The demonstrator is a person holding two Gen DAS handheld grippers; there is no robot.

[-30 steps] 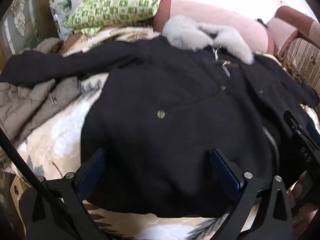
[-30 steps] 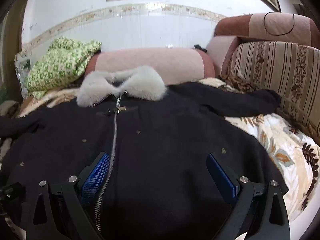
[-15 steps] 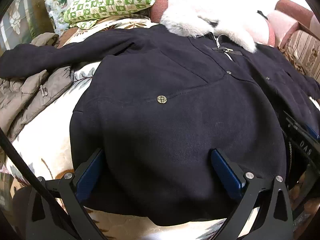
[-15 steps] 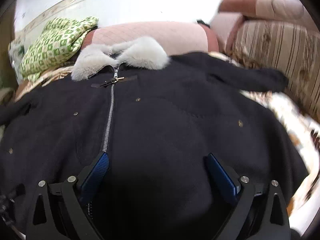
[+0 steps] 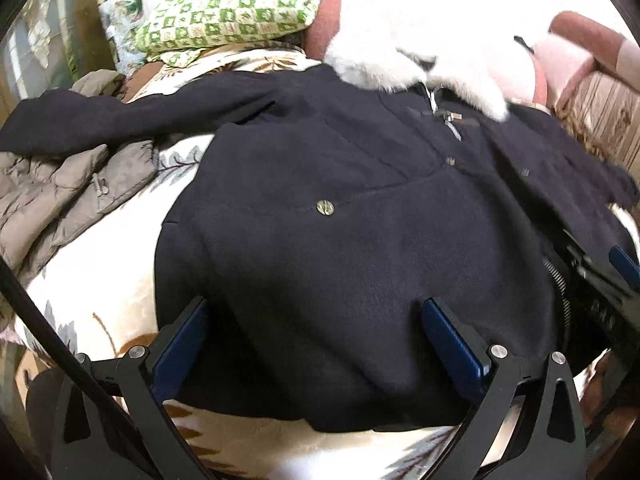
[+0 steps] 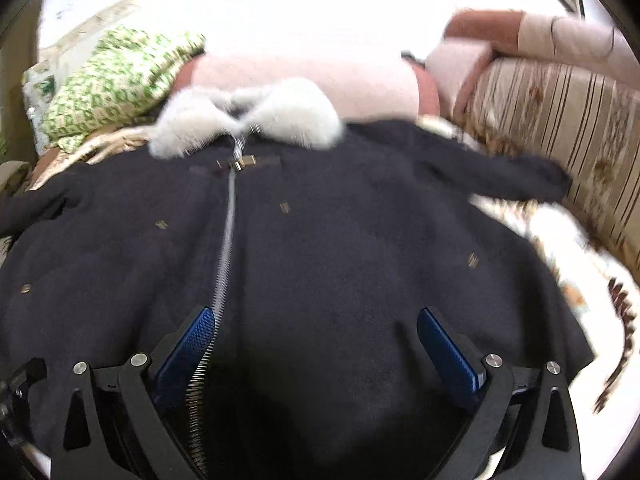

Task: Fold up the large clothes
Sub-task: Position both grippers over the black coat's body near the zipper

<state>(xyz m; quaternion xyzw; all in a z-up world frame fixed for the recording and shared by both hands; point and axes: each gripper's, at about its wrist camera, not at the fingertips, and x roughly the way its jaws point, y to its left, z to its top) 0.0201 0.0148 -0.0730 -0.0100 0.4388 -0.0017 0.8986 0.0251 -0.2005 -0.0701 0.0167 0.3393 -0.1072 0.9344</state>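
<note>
A large dark navy coat [image 5: 340, 240] with a white fur collar [image 5: 400, 64] lies spread face up on a floral blanket. It also fills the right wrist view [image 6: 340, 260], zipper [image 6: 226, 240] running down its front. My left gripper [image 5: 316, 320] is open, its blue-padded jaws wide apart over the coat's lower left hem. My right gripper [image 6: 316, 332] is open, jaws wide apart over the lower front just right of the zipper. The right gripper shows at the right edge of the left wrist view [image 5: 604, 280]. Neither holds cloth.
A grey-brown quilted jacket [image 5: 60, 192] lies left under the coat's sleeve [image 5: 120, 120]. A green patterned quilt [image 5: 224, 8] and a pink bolster [image 6: 312, 84] lie behind. A striped sofa back [image 6: 560, 128] runs along the right. The floral blanket [image 5: 100, 280] covers the surface.
Both grippers have dropped closer to the coat's lower part and tilted, then the right view lifted back a little. Jaws stayed open. The coat has not moved.
</note>
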